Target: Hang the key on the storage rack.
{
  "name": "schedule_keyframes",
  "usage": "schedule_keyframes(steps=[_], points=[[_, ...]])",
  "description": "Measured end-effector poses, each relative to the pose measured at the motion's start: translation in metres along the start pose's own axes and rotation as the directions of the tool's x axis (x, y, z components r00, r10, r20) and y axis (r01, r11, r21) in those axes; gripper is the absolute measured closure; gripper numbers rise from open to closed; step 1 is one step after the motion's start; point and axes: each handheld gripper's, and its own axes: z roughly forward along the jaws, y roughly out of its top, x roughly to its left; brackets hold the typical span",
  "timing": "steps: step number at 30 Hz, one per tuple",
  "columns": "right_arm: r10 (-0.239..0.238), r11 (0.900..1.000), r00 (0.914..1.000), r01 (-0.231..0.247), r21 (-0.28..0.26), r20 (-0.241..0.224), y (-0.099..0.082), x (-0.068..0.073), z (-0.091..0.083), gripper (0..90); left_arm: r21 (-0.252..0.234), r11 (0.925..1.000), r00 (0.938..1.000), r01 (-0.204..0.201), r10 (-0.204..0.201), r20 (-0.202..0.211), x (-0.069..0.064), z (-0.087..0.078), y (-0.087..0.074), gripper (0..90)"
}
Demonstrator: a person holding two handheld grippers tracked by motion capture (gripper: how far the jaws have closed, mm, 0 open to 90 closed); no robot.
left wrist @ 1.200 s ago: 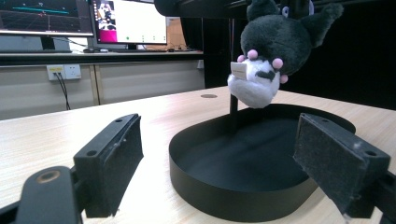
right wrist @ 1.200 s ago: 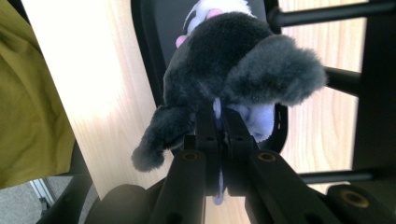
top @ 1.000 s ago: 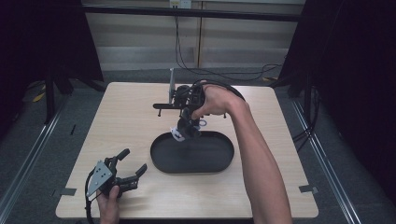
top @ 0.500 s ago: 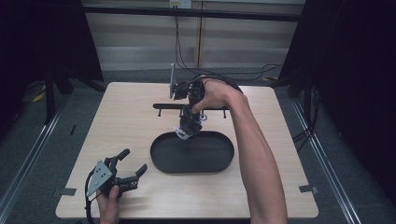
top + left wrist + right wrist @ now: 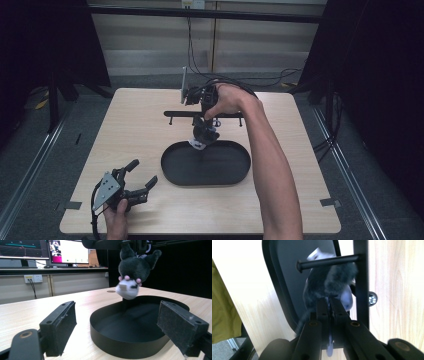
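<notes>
A pale wood-grain table (image 5: 130, 130) stood in a dim room of black curtains, monitors behind. The right gripper (image 5: 204, 129), its jaws pressed nearly together, pinched a loop of the dark furry plush toy (image 5: 132, 267), which hung head-down above the far rim of the smooth black oval tray (image 5: 220, 172), beside a thin black rack (image 5: 180, 114). The toy's face blurred. The left gripper (image 5: 142, 175) rested near the table's front edge, jaws spread, empty.
</notes>
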Motion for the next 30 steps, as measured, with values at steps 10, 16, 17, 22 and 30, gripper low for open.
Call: schedule_keyframes(steps=[10, 16, 17, 22, 30], points=[[0.022, 0.9989, 0.9998, -0.022, -0.043, -0.004, -0.006, -0.003, 0.0, 86.7, -0.001, 1.0, 1.0, 0.002, -0.002, -0.001, 0.0, 0.0, 0.0, 15.2], [0.039, 0.998, 0.9992, -0.039, -0.049, 0.0, -0.006, -0.002, -0.002, 83.9, -0.002, 1.0, 1.0, 0.002, -0.002, -0.004, 0.0, 0.0, 0.0, 15.2], [0.04, 0.9971, 0.9992, -0.04, -0.065, -0.005, -0.007, -0.002, -0.003, 83.5, -0.002, 1.0, 1.0, 0.002, -0.002, -0.003, 0.0, 0.0, 0.0, 15.2], [0.041, 0.9929, 0.999, -0.043, -0.111, -0.02, -0.014, 0.0, -0.005, 75.4, -0.003, 1.0, 1.0, 0.004, -0.004, -0.004, 0.0, 0.0, 0.0, 15.3], [0.058, 0.9867, 0.9979, -0.061, -0.15, -0.028, -0.025, 0.004, -0.011, 56.5, -0.003, 1.0, 1.0, 0.006, -0.006, -0.004, 0.0, 0.0, 0.0, 15.2]])
